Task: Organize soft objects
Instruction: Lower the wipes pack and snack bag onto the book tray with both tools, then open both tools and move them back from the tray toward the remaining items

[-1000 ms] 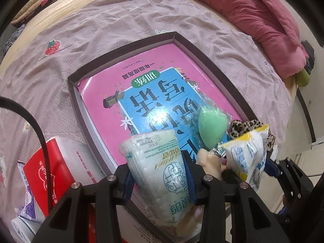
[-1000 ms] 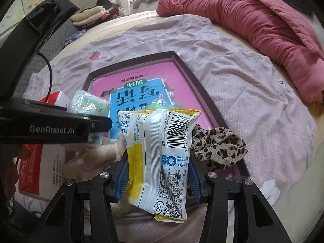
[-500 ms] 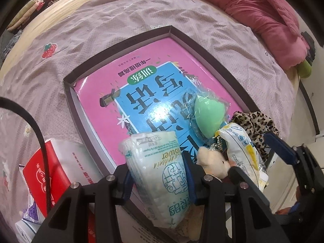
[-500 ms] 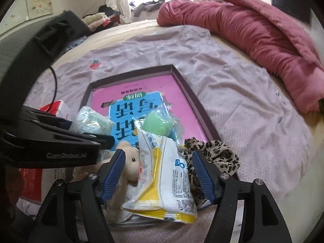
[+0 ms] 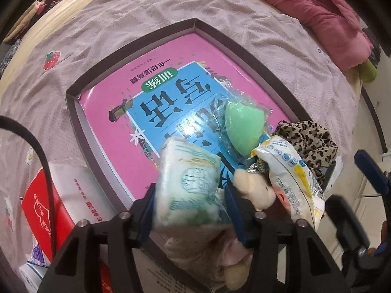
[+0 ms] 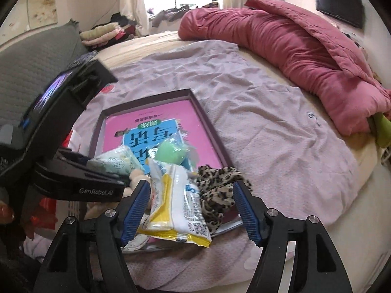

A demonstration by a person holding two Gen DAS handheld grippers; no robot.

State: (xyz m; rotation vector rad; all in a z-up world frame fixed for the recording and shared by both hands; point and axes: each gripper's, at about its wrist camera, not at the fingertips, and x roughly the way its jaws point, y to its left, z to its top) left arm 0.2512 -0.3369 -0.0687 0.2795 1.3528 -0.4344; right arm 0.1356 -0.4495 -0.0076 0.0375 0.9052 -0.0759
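Left wrist view: left claw (image 5: pixel 190 207) is opening, the pale green tissue pack (image 5: pixel 188 183) between its jaws over the tray (image 5: pixel 244 48). Right wrist view: right claw (image 6: pixel 191 210) stands apart, yellow-white packet (image 6: pixel 176 202) lying loose in the tray's near corner.

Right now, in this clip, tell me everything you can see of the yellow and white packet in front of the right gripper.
The yellow and white packet is a soft, crinkly plastic pouch with small blue print and a QR code near its lower corner. It lies tilted at the near end of the box, released, between the open pads of the right gripper without touching them. It leans against the leopard-print fabric on one side and the cream plush toy on the other, with the green sponge just behind it.
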